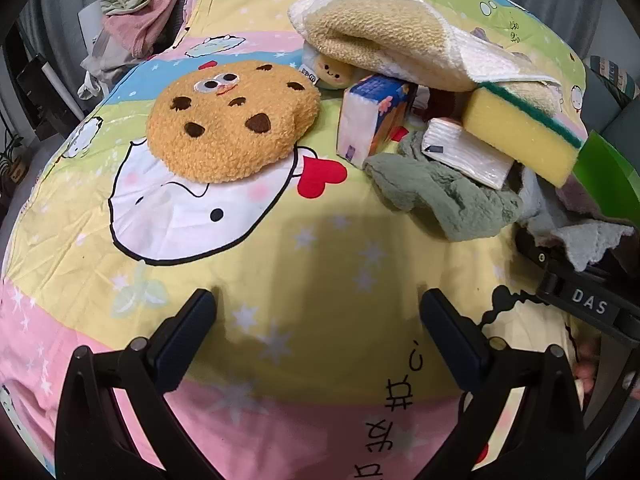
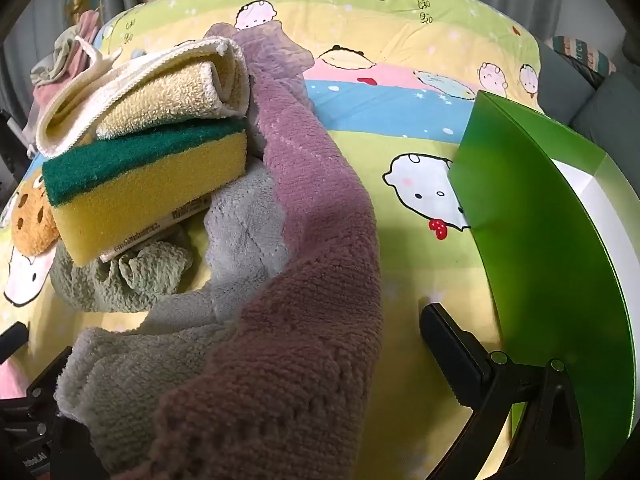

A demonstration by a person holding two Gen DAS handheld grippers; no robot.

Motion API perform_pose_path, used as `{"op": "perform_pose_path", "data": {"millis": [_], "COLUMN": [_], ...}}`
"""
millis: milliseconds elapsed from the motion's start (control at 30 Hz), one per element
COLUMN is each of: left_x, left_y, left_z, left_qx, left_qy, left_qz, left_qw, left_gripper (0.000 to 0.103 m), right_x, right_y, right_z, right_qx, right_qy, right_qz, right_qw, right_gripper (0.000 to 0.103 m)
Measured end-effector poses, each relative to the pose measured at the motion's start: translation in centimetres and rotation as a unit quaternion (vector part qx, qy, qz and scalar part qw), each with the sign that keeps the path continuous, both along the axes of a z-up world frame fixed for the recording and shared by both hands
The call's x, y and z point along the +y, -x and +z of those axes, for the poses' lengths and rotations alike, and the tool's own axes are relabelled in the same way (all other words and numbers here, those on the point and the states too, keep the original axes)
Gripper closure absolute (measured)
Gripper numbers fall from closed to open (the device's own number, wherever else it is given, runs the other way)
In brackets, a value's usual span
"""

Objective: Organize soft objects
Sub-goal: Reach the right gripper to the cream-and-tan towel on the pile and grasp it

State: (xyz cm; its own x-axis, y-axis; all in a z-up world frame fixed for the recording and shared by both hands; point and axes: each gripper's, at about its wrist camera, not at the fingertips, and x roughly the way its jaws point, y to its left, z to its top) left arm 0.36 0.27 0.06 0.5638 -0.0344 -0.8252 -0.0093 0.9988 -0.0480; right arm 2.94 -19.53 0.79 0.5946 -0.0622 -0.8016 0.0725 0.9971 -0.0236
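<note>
On the cartoon bedsheet (image 1: 320,264) lies a brown cookie plush (image 1: 232,120), apart from a heap at the right. The heap holds a beige-and-white towel (image 1: 380,28), a small yellow plush (image 1: 332,72), two tissue packs (image 1: 372,116), a yellow-green sponge (image 1: 524,132) and a green cloth (image 1: 440,200). My left gripper (image 1: 320,320) hovers open over bare sheet, holding nothing. My right gripper (image 2: 320,328) is open; a mauve-and-grey cloth (image 2: 304,240) drapes across its gap and hides its left finger, while the right finger (image 2: 452,344) shows free. The sponge (image 2: 152,184) sits under the towel (image 2: 160,92).
A green bin (image 2: 540,240) with a white inside stands on the bed right of my right gripper. Pink and grey clothes (image 1: 140,12) are piled beyond the bed's far left edge. Grey curtains hang behind. The bedsheet (image 2: 420,152) shows between heap and bin.
</note>
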Motion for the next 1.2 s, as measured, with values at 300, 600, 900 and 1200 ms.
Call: {"op": "perform_pose_path", "data": {"millis": [300, 600, 900, 1200], "left_x": [0.4, 2.6, 3.9, 7.1], "left_y": [0.6, 2.5, 2.2, 1.7], "left_z": [2.6, 7.3, 7.2, 7.6], "left_qx": [-0.030, -0.098, -0.083, -0.069], "left_qy": [-0.015, 0.060, 0.101, 0.129], "left_qz": [-0.007, -0.013, -0.008, 0.019], "left_qw": [0.9994, 0.9933, 0.9914, 0.9890], "left_gripper": [0.003, 0.003, 0.012, 0.026], "right_x": [0.9, 1.5, 1.8, 3.3], "right_y": [1.5, 5.7, 6.3, 3.8], "right_z": [2.5, 7.6, 7.9, 9.1], "right_qx": [-0.013, -0.091, -0.097, -0.064], "right_qy": [0.001, -0.053, -0.118, -0.179], "right_qz": [-0.002, 0.042, 0.060, 0.050], "right_qw": [1.000, 0.994, 0.986, 0.981], "right_gripper": [0.000, 0.000, 0.013, 0.021]}}
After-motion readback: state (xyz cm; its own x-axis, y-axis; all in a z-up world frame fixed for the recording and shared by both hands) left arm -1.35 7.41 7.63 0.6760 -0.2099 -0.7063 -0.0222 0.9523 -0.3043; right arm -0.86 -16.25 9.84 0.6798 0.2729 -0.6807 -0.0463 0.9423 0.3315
